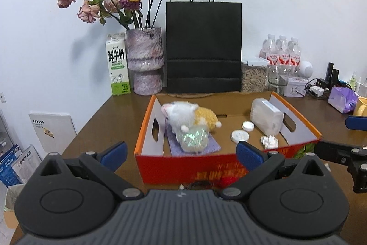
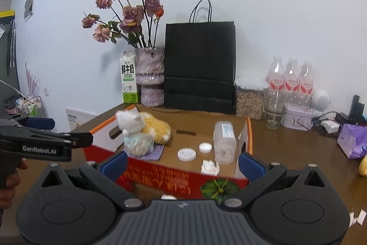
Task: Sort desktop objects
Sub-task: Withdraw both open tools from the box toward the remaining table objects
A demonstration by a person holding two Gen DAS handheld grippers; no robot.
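Observation:
A red and orange cardboard box [image 1: 206, 170] [image 2: 160, 178] stands on the brown desk. In it lie a white and yellow plush toy [image 1: 185, 118] [image 2: 142, 123], a shiny iridescent ball [image 1: 193, 138] [image 2: 138, 144] on a purple cloth [image 1: 213, 145], two white lids [image 1: 239, 136] [image 2: 187, 154], a clear plastic container [image 1: 266, 115] [image 2: 223, 141] and a crumpled tissue [image 1: 269, 141] [image 2: 209, 166]. My left gripper [image 1: 181, 153] is open and empty just in front of the box. My right gripper [image 2: 182, 163] is open and empty at the box's near right side.
Along the back wall stand a milk carton [image 1: 118, 63], a vase of dried roses [image 1: 145, 61], a black paper bag [image 1: 203, 45], a jar of seeds [image 1: 253, 75], water bottles [image 1: 282, 52] and a glass [image 2: 274, 108]. A purple tissue pack [image 2: 354, 140] and cables lie right.

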